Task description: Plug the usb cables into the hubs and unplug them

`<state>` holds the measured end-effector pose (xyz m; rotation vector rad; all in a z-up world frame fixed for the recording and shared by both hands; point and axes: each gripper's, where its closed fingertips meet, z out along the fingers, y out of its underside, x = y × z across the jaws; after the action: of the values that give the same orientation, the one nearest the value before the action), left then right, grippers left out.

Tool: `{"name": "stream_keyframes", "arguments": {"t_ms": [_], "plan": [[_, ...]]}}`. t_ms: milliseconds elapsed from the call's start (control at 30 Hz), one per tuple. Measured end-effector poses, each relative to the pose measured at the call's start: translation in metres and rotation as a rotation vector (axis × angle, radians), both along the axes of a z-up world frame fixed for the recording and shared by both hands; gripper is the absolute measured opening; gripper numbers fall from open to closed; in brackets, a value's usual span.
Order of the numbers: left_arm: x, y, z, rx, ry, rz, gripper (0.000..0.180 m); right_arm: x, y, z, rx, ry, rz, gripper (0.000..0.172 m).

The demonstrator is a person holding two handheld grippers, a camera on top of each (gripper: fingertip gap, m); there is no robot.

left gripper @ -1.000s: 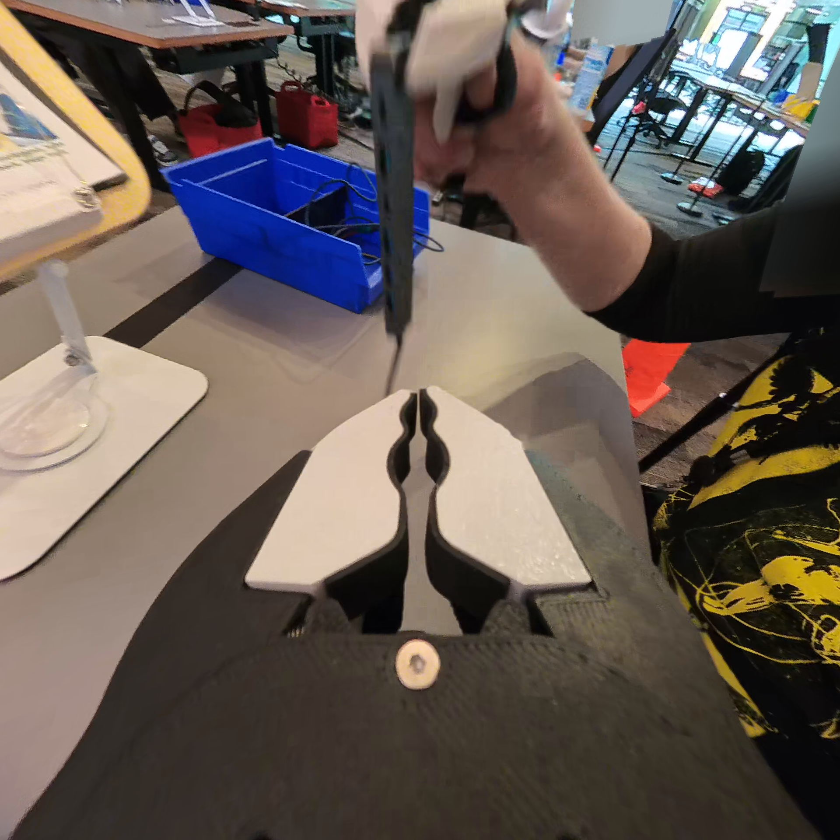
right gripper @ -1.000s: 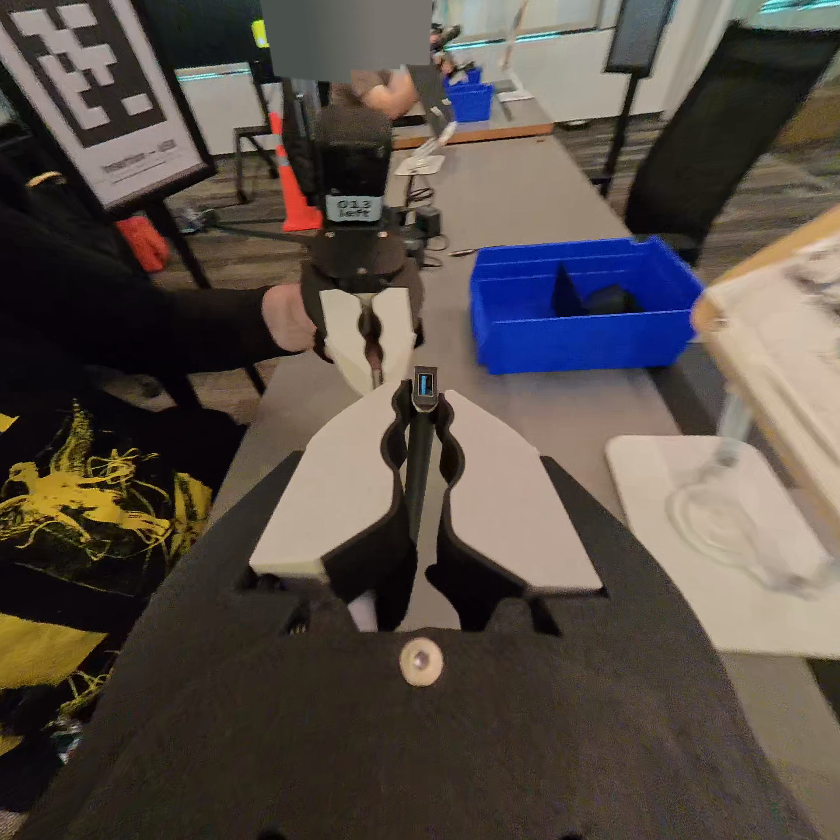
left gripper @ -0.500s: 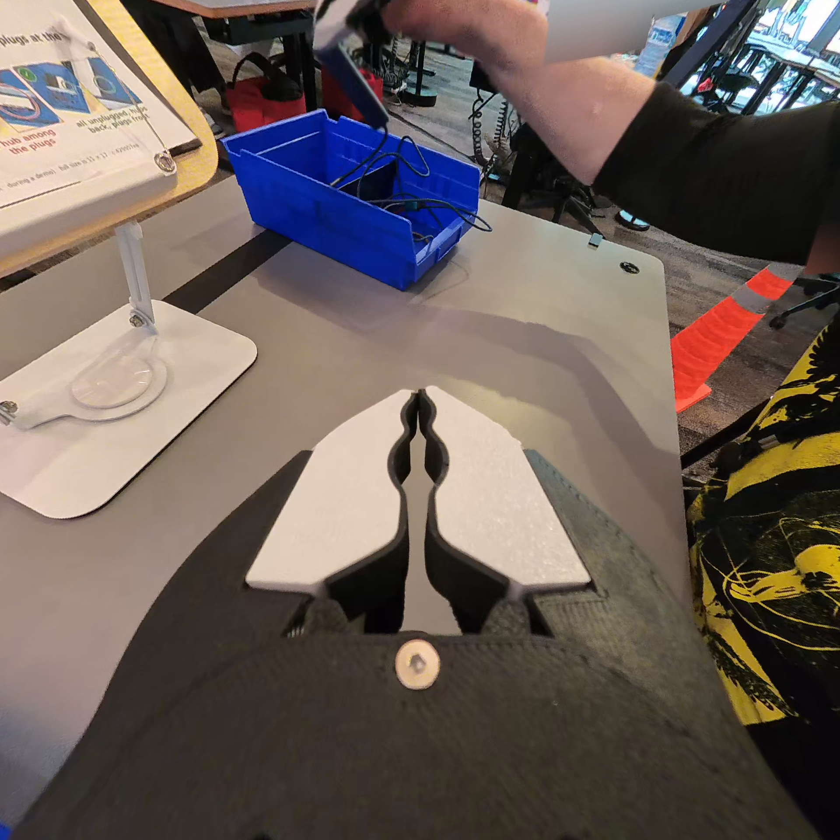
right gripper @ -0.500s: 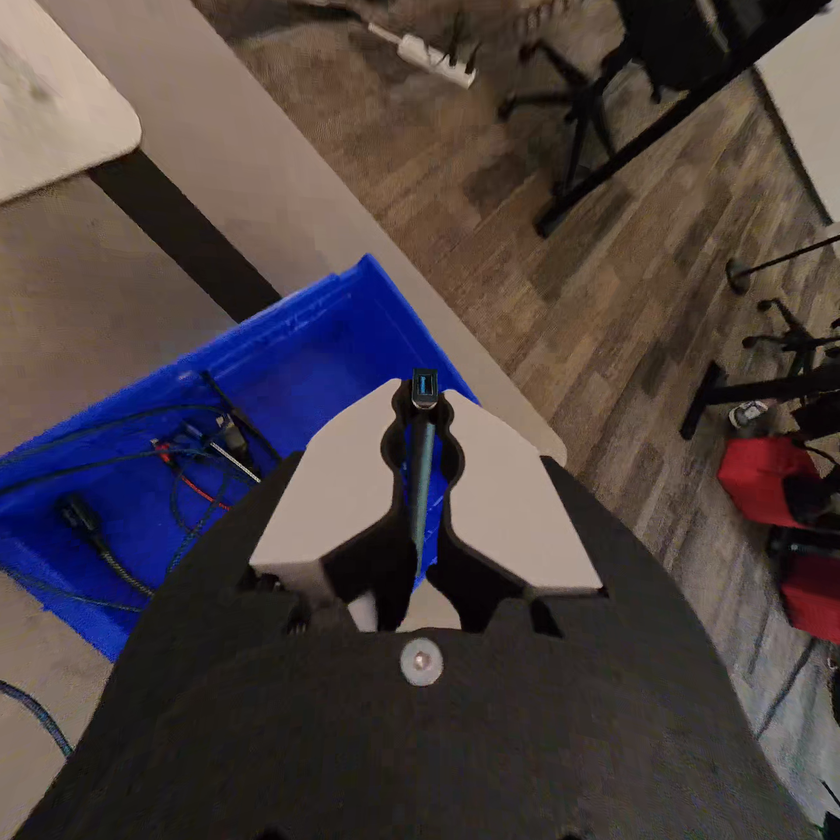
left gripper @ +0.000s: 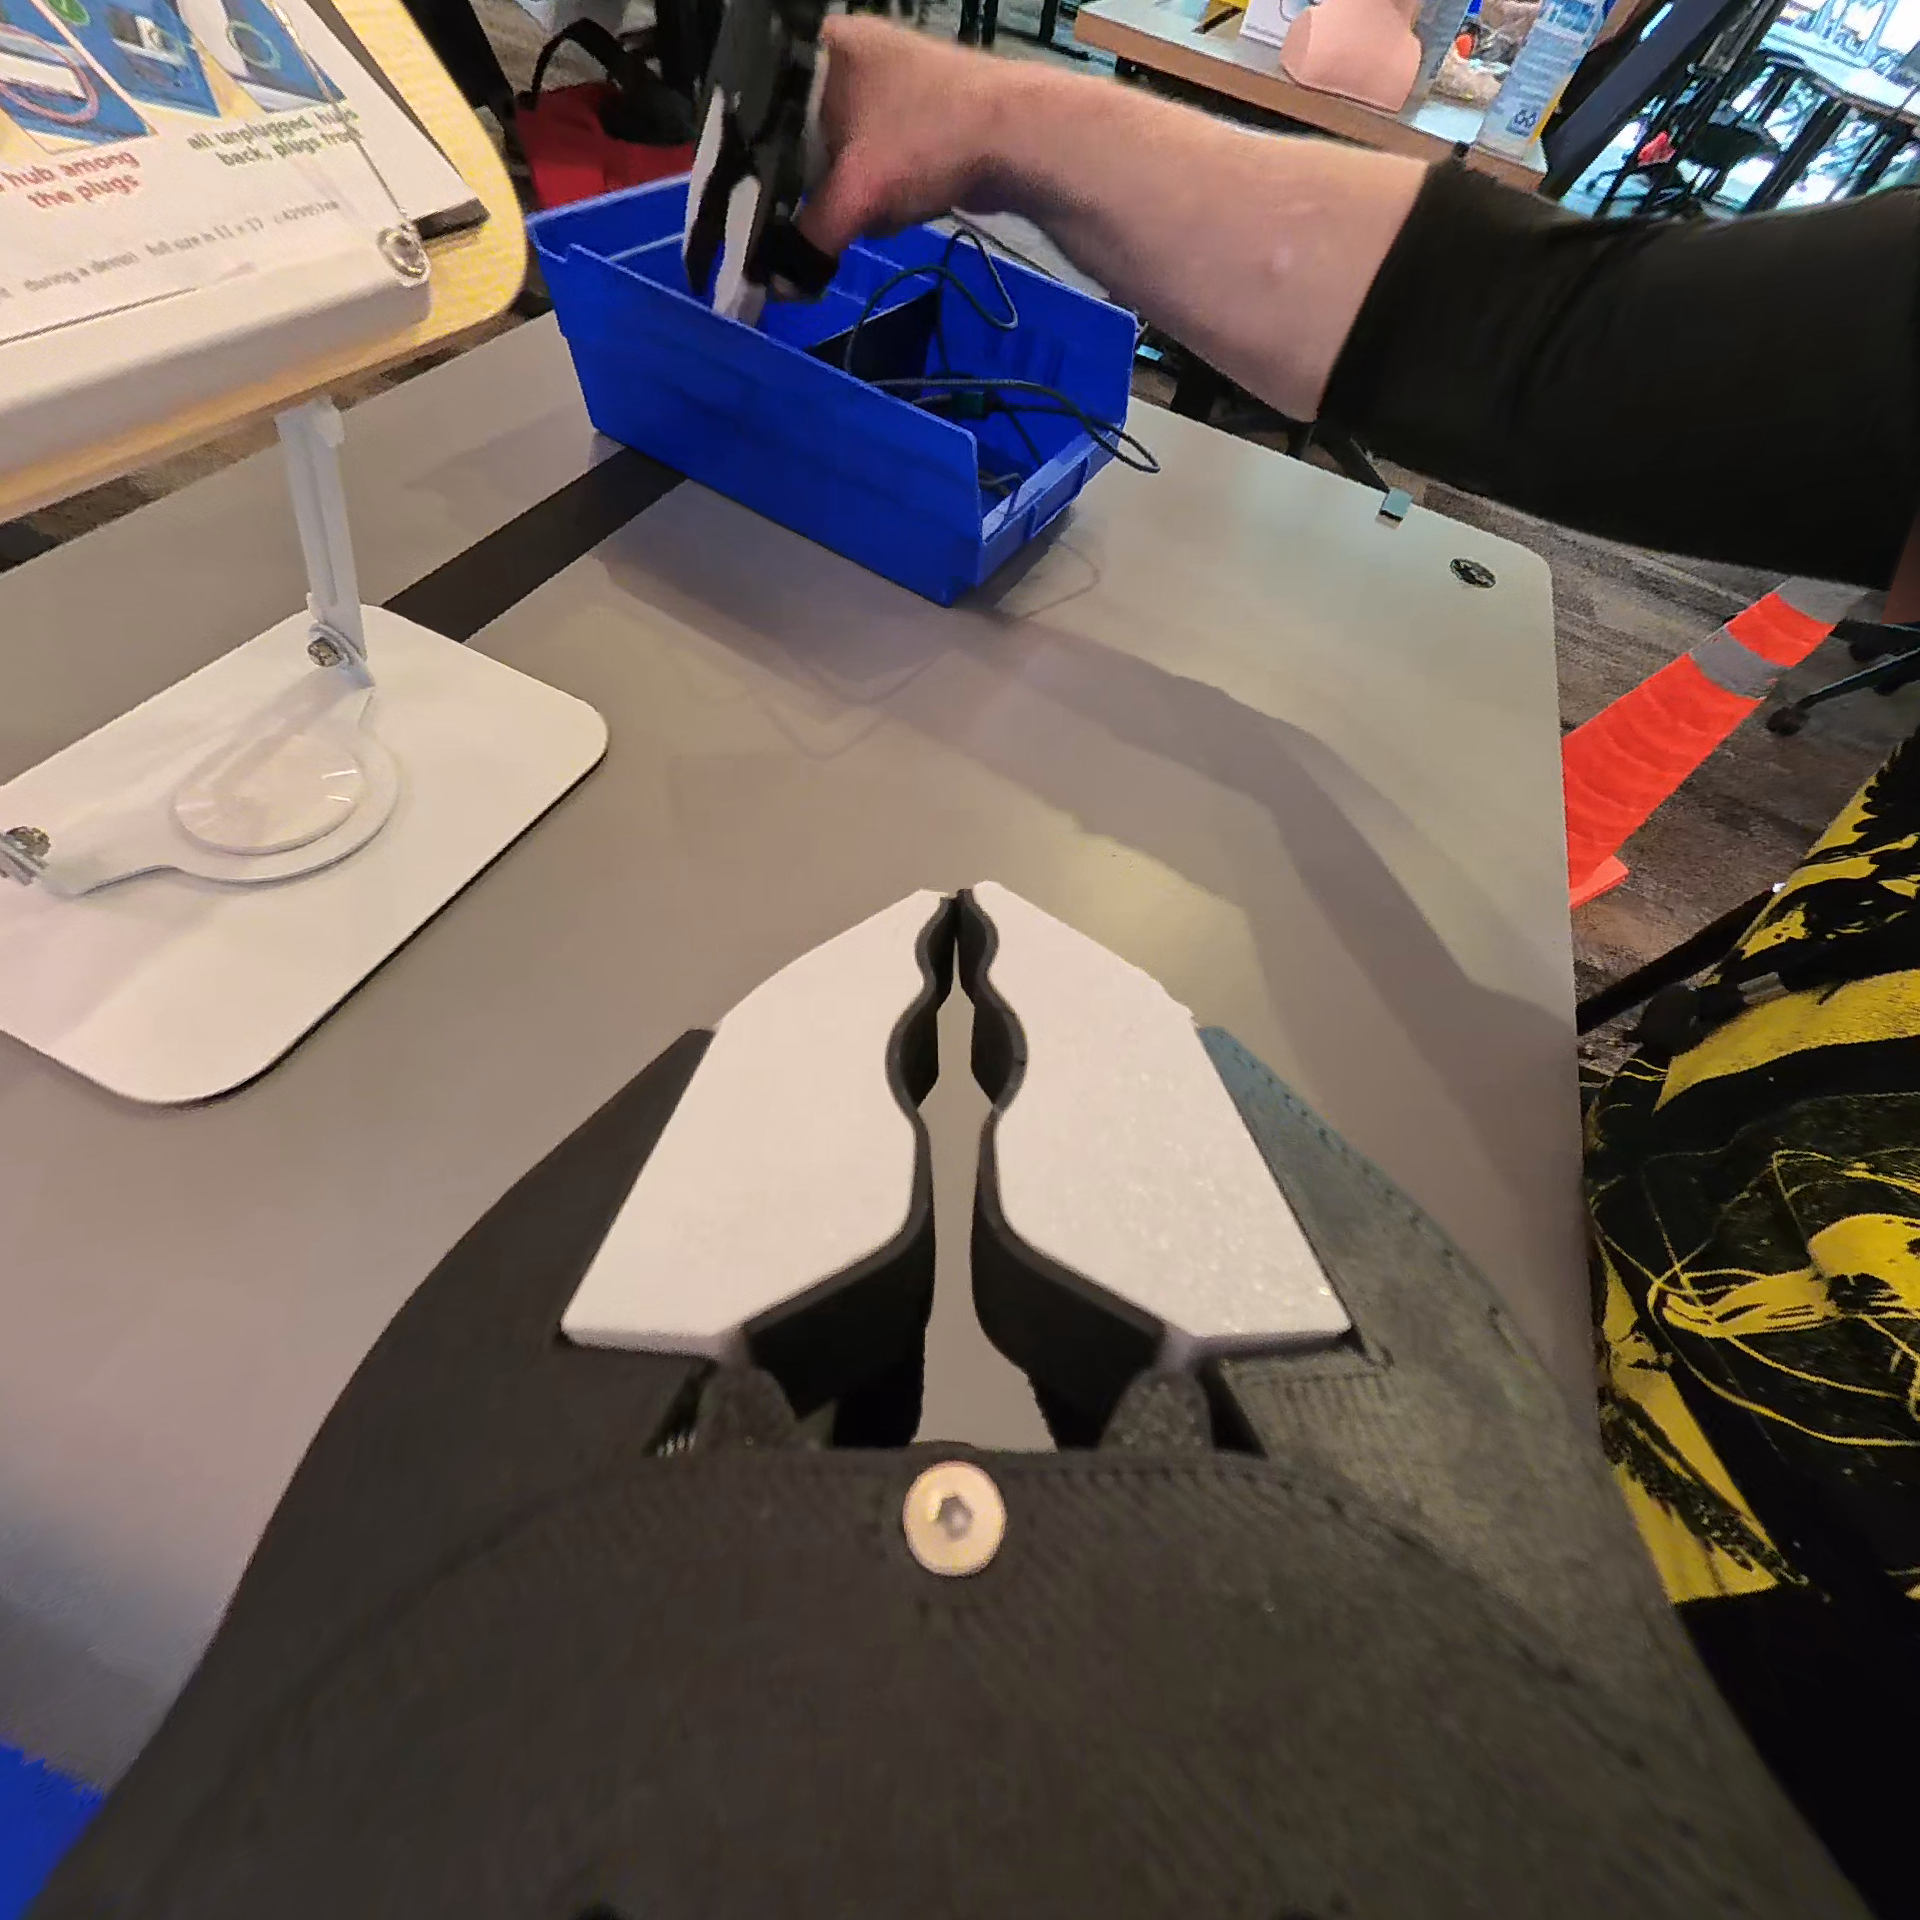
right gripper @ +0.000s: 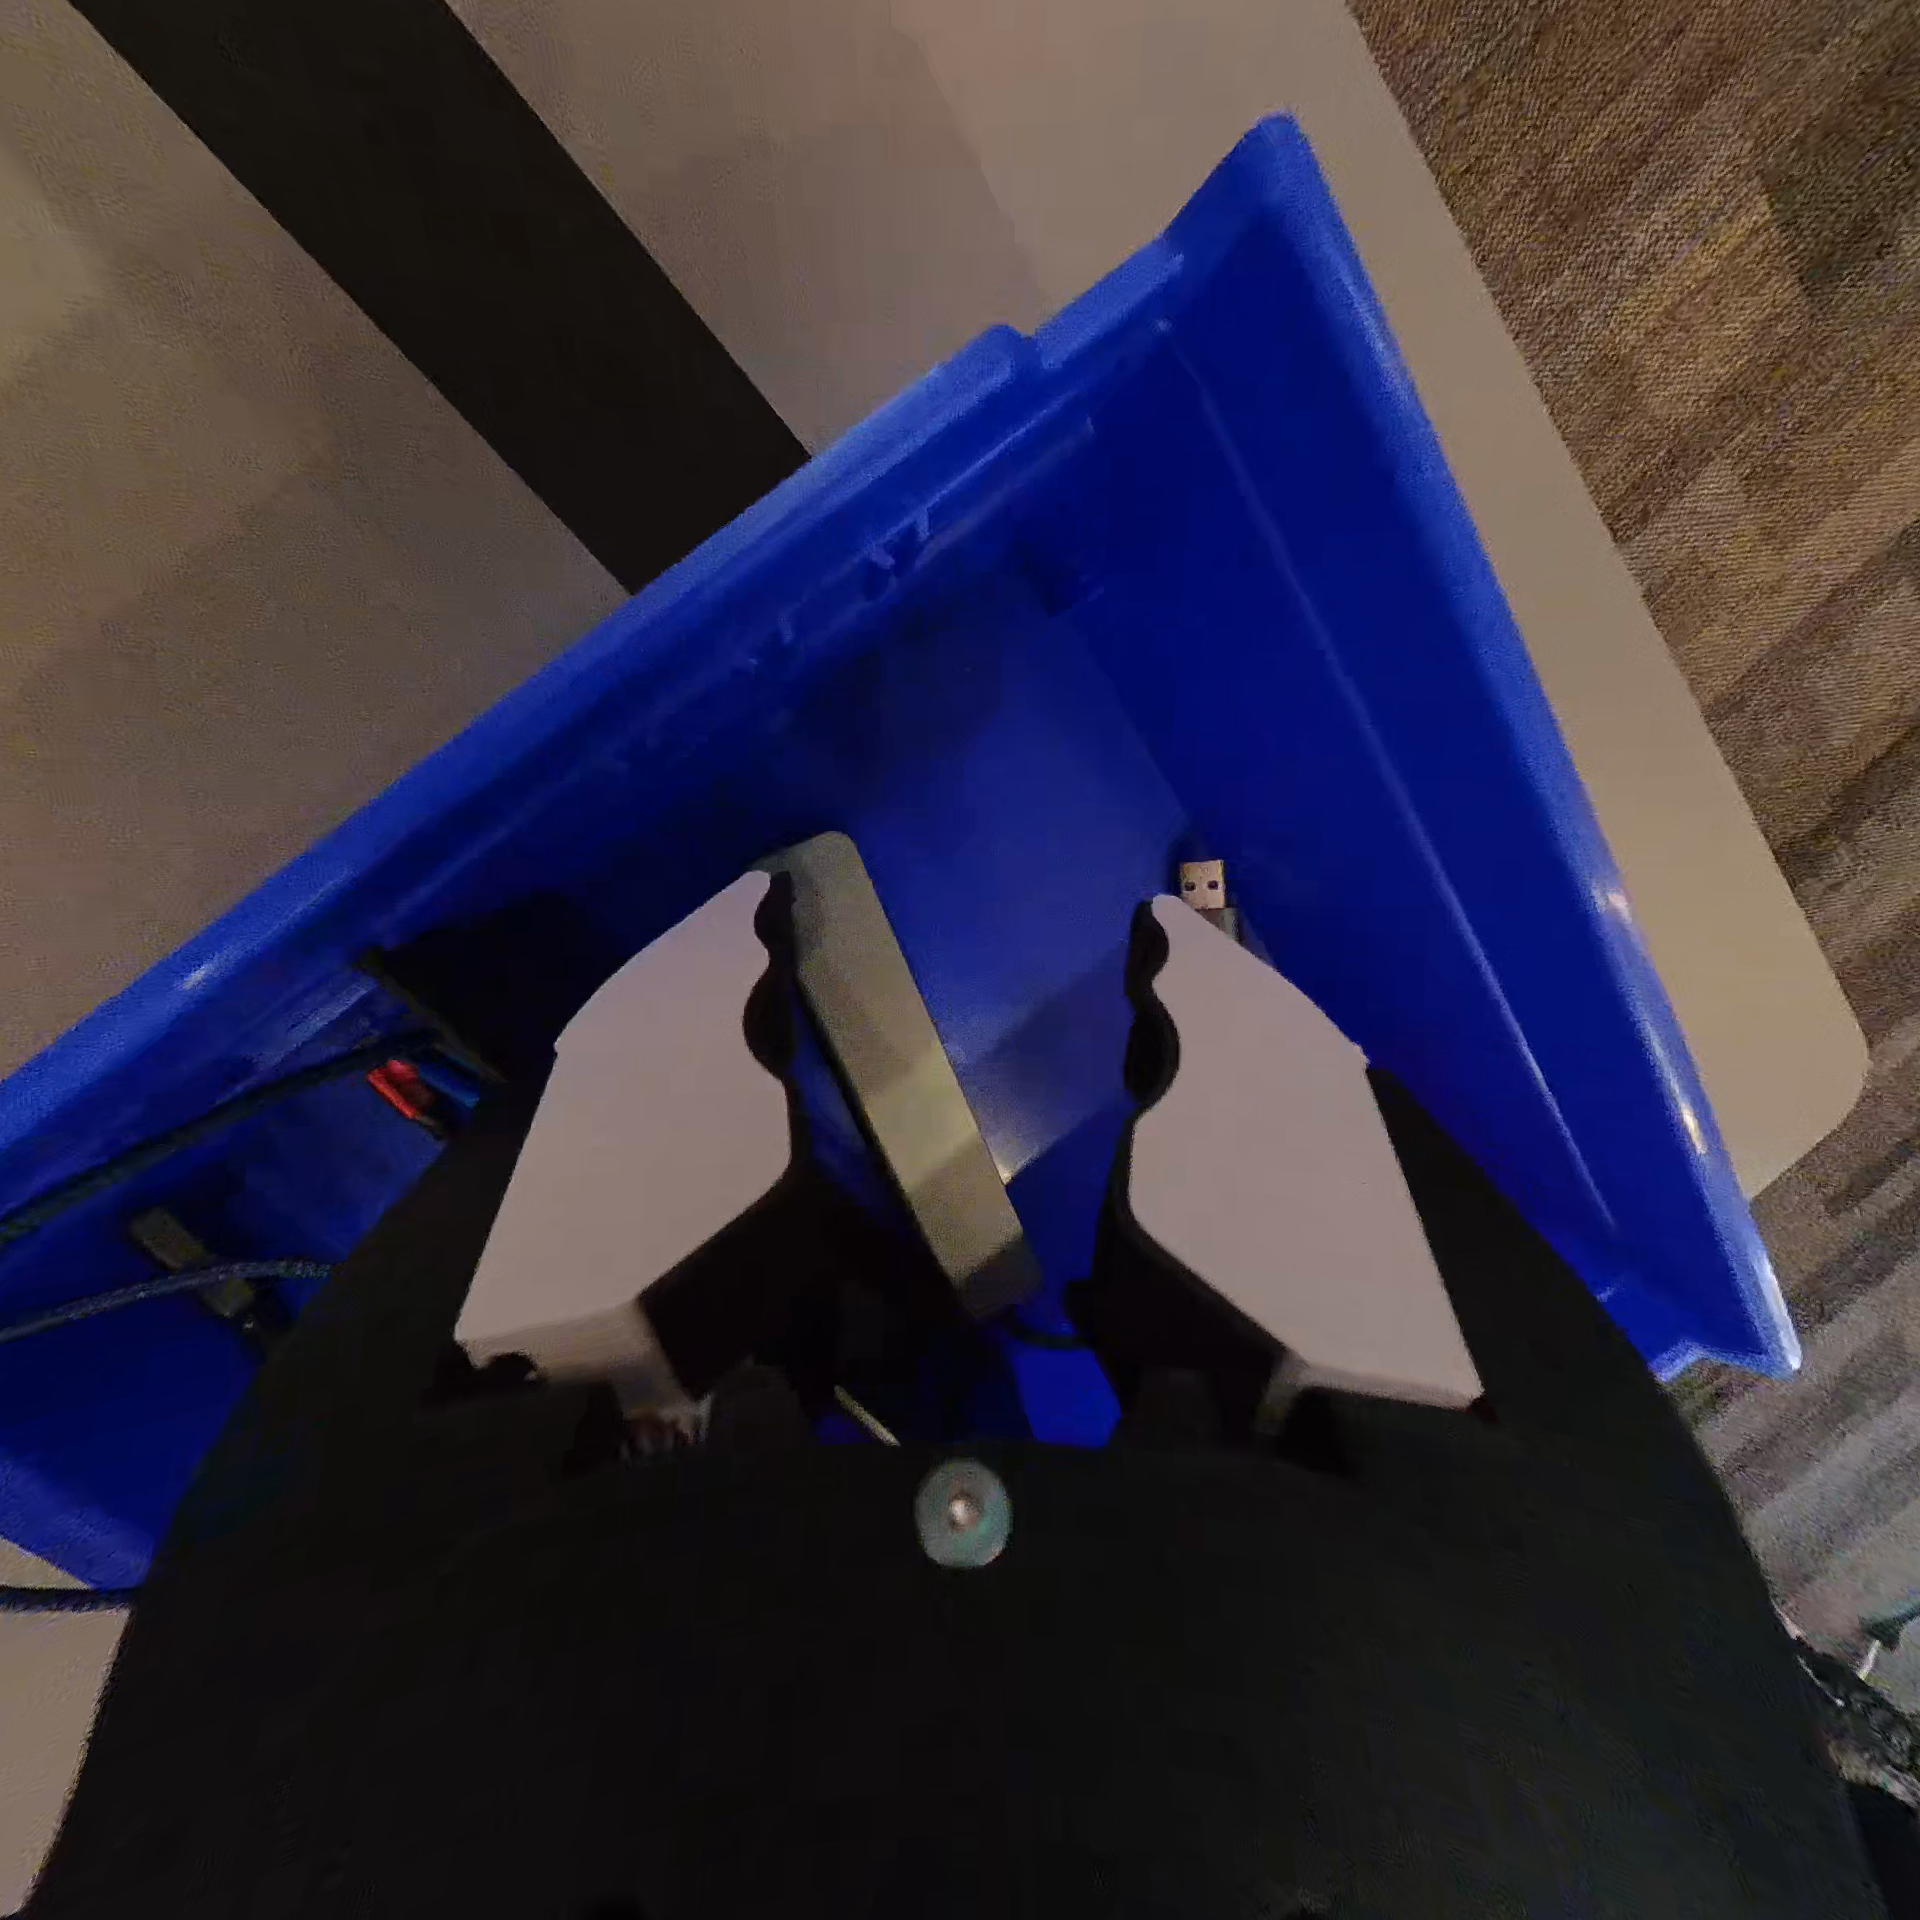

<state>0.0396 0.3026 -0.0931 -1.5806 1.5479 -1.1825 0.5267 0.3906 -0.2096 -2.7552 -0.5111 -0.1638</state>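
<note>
My left gripper point(left gripper: 956, 896) is shut with nothing between its pads, and it hovers over the grey table point(left gripper: 1039, 727). My right gripper point(right gripper: 961, 896) is open wide inside the blue bin point(right gripper: 1403, 727). A flat grey USB hub point(right gripper: 894, 1060) lies loose in the bin between the fingers, next to the left finger. A silver USB plug point(right gripper: 1205, 883) on a grey cable sits just past the right fingertip. In the left wrist view the right gripper point(left gripper: 743, 218) reaches down into the blue bin point(left gripper: 790, 436), held by a hand. Dark cables point(left gripper: 987, 400) lie in the bin's other compartment.
A document stand with a white base point(left gripper: 260, 831) and a tilted board point(left gripper: 208, 208) stands at the left. A black strip point(left gripper: 520, 561) crosses the table. An orange cone point(left gripper: 1662, 748) is on the floor past the table's right edge. The person's arm point(left gripper: 1351, 260) spans the back. The grippers' ends are close to 50 cm from one another. The silver USB plug point(right gripper: 1205, 883) lies around 6 cm away from my right fingertips.
My right gripper carried the hub down into the blue bin, then opened and let it go. My left gripper stayed shut and empty over the table.
</note>
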Motion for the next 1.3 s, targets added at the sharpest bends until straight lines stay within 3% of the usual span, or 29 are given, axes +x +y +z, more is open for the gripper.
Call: {"name": "stream_keyframes", "arguments": {"t_ms": [100, 233, 400, 533, 633, 800, 933, 1033, 1100, 1300], "plan": [[-0.011, 0.017, 0.001, 0.031, 0.017, 0.063, 0.004, 0.000, -0.001, 0.041, 0.133, -0.064, -0.016, 0.061], [-0.047, 0.061, 0.008, 0.131, 0.073, 0.222, 0.011, -0.043, -0.024, 0.105, 0.333, -0.062, 0.053, 0.050], [-0.116, 0.125, 0.026, 0.217, 0.125, 0.467, 0.020, -0.129, -0.078, 0.129, 0.420, -0.095, 0.262, 0.038], [-0.150, 0.168, 0.030, 0.253, 0.186, 0.592, 0.032, -0.205, -0.108, 0.124, 0.495, -0.013, 0.359, 0.034], [-0.139, 0.195, 0.022, 0.245, 0.232, 0.615, 0.049, -0.255, -0.124, 0.105, 0.502, 0.059, 0.427, 0.035], [-0.121, 0.259, -0.024, 0.241, 0.452, 0.734, 0.065, -0.307, -0.134, 0.075, 0.495, 0.187, 0.468, 0.036], [-0.116, 0.301, -0.054, 0.260, 0.589, 0.835, 0.074, -0.324, -0.132, 0.064, 0.508, 0.259, 0.459, 0.036], [-0.111, 0.316, -0.073, 0.252, 0.702, 0.854, 0.086, -0.327, -0.128, 0.055, 0.509, 0.296, 0.447, 0.035], [-0.112, 0.323, -0.084, 0.276, 0.781, 0.867, 0.079, -0.328, -0.125, 0.047, 0.497, 0.314, 0.445, 0.035], [-0.125, 0.341, -0.105, 0.303, 0.927, 0.951, 0.085, -0.331, -0.124, 0.028, 0.459, 0.322, 0.455, 0.034]]}}
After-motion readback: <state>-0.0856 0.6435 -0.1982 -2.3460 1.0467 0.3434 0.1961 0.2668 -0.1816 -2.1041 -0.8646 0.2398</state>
